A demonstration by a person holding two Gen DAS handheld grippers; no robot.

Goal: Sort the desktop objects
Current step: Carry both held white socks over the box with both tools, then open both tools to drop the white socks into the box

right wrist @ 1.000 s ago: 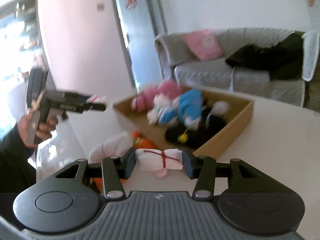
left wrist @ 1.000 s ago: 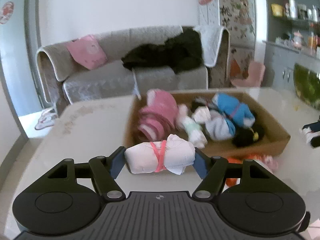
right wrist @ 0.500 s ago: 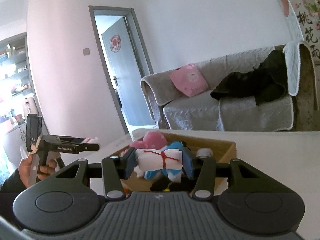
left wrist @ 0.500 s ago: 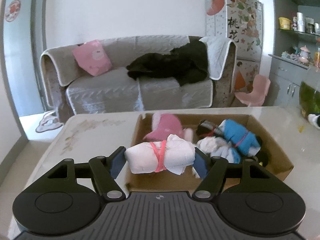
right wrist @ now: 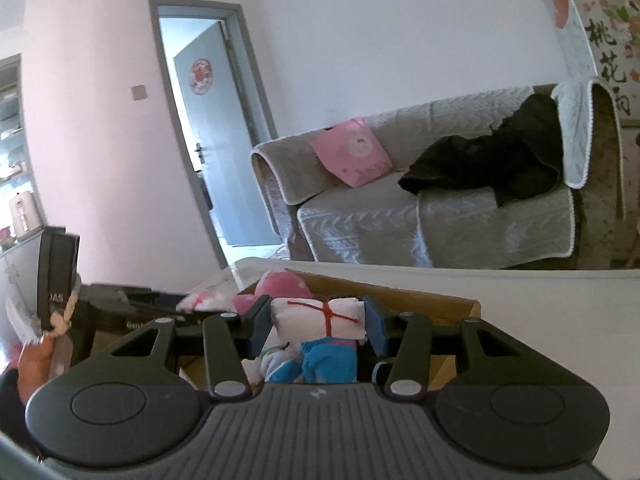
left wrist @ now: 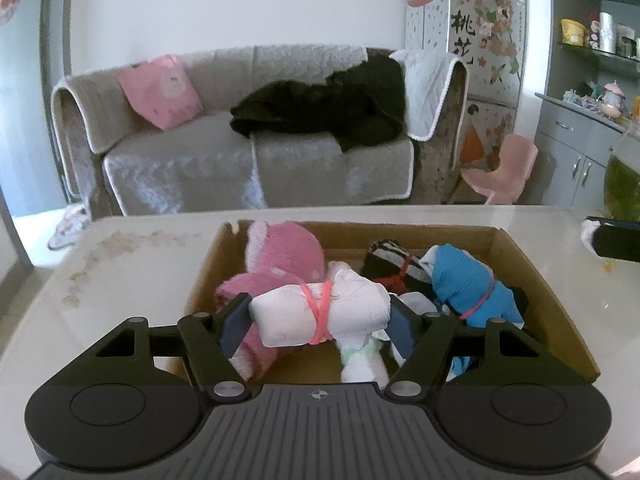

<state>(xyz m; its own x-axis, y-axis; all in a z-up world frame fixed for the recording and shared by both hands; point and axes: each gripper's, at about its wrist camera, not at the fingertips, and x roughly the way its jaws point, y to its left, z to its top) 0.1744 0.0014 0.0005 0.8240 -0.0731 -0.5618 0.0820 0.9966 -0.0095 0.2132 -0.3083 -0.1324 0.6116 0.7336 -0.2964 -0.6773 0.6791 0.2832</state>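
Fingers (left wrist: 236,322) of the left gripper (left wrist: 320,320) pinch a soft white cloth roll tied with a pink band (left wrist: 320,314) above the brown cardboard box (left wrist: 516,256). The right gripper (right wrist: 318,320) pinches a white cloth roll tied with red string (right wrist: 318,317) over the box too. Both rolls look light and squashy, best held by their ends.

A grey sofa (left wrist: 248,136) with a pink cushion (left wrist: 160,90) stands against the white wall (left wrist: 240,4).

Cardboard box (left wrist: 560,308) crowded: pink bundle (left wrist: 288,256) left, blue bundle (left wrist: 468,284) right, black striped one (left wrist: 386,256) behind. Bare floor only at near middle. Table (left wrist: 132,264) left of box open. Right tool (left wrist: 612,240) at right edge.
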